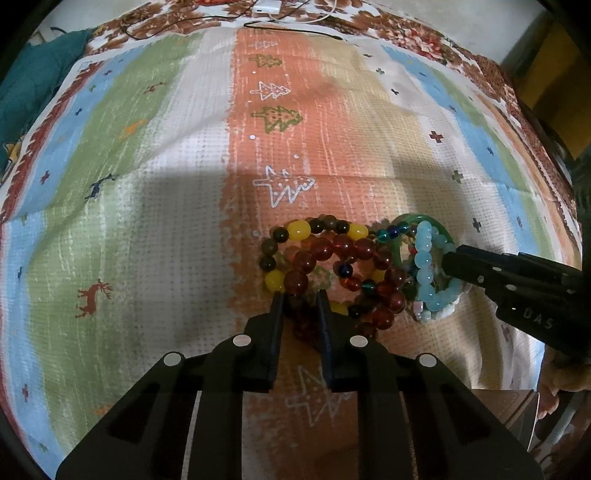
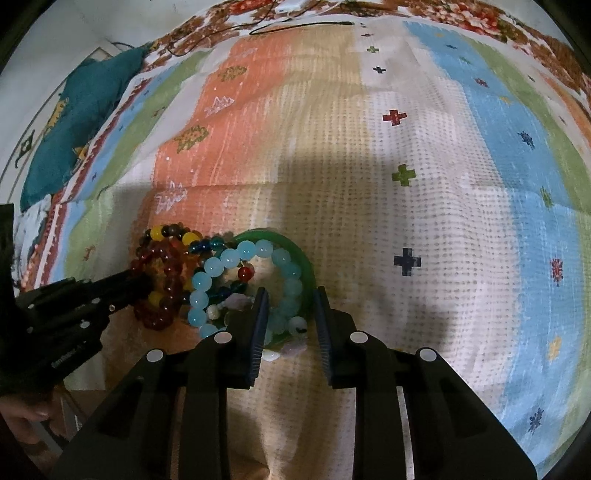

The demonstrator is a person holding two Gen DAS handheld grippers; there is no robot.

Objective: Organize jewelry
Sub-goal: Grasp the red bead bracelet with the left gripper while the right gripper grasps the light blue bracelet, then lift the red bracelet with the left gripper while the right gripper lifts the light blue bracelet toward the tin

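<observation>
A heap of bracelets lies on the striped cloth [image 1: 166,221]. My left gripper [image 1: 300,295] points steeply down with its jaws narrow, shut on the dark red bead bracelet [image 1: 321,251] at the heap's near left. A yellow-and-brown bead bracelet [image 1: 299,229] curls around it. In the right wrist view my right gripper [image 2: 290,295] is shut on the light blue bead bracelet [image 2: 221,258] together with the green bangle [image 2: 291,243]. A strand of small blue glass beads [image 2: 210,243] links both clusters. Each gripper appears in the other's view: right gripper [image 1: 448,258], left gripper [image 2: 144,284].
A teal cushion [image 2: 74,129] lies at the far left. Cables and a white charger [image 1: 266,7] sit at the cloth's far edge. A person's hand [image 1: 554,387] holds the right gripper's handle beside a brown box [image 1: 509,406]. Bare cloth stretches beyond the heap.
</observation>
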